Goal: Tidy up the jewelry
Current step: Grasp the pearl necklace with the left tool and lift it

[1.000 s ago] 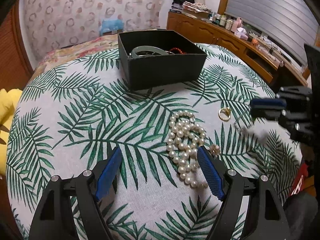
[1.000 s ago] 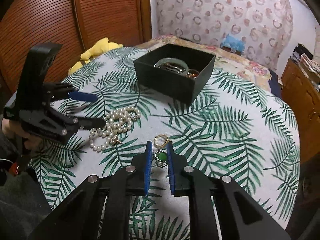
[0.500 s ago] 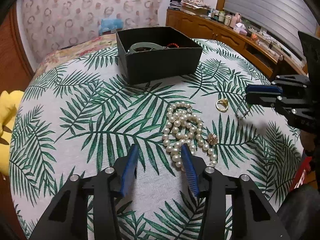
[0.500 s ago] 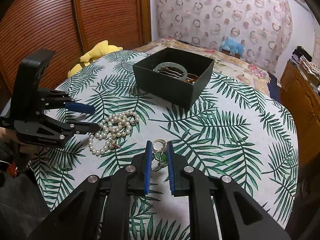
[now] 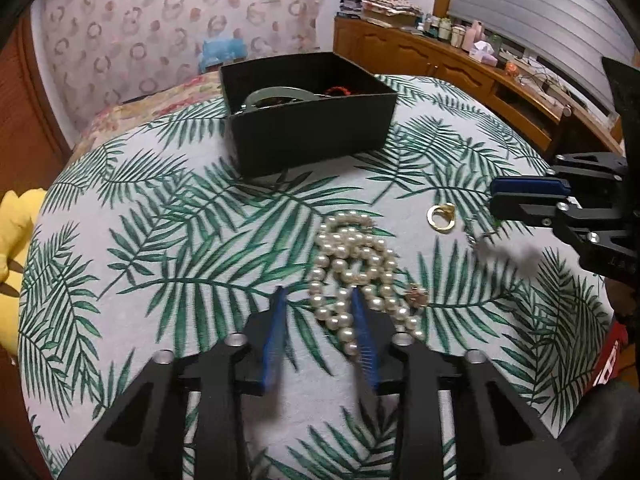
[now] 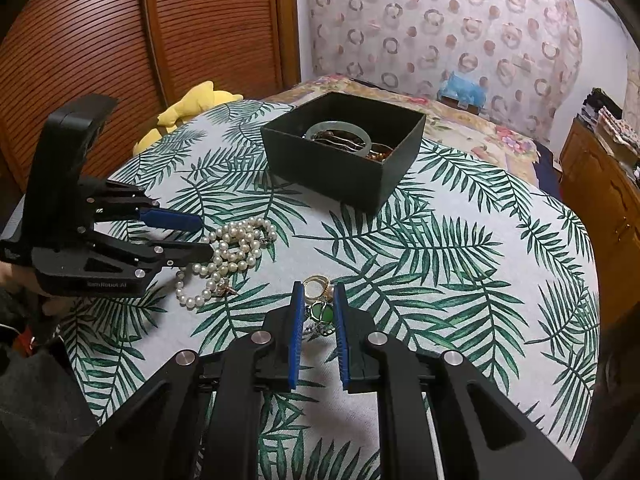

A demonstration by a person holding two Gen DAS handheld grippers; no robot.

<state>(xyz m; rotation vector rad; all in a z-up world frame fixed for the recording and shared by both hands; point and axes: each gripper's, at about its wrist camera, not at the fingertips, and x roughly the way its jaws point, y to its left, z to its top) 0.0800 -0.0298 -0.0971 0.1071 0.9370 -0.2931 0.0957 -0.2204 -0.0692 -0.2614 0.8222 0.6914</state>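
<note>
A pearl necklace (image 5: pixel 352 248) (image 6: pixel 236 244) lies heaped on the palm-leaf tablecloth (image 5: pixel 160 240). My left gripper (image 5: pixel 318 294) (image 6: pixel 206 238) stands over its near end. Its jaws are closing with a strand of pearls between them, and a gap still shows beside the left pad. My right gripper (image 6: pixel 319 288) (image 5: pixel 494 196) is shut on a green pendant (image 6: pixel 322 313), just behind a gold ring (image 6: pixel 316 282) (image 5: pixel 440 216) that lies on the cloth. At the back stands a black box (image 5: pixel 308 136) (image 6: pixel 332 168) holding a pale green bangle (image 6: pixel 340 130) and other pieces.
A small rose-gold clasp (image 5: pixel 416 294) lies at the necklace's right end. A yellow plush toy (image 5: pixel 16 232) (image 6: pixel 192 104) sits off the table's left edge. A wooden sideboard (image 5: pixel 460 64) runs along the right, and a flowered bed (image 6: pixel 460 120) lies behind the table.
The left gripper's jaws have narrowed from wide apart to close around the near end of the pearl strand. The right gripper has kept still, shut as before.
</note>
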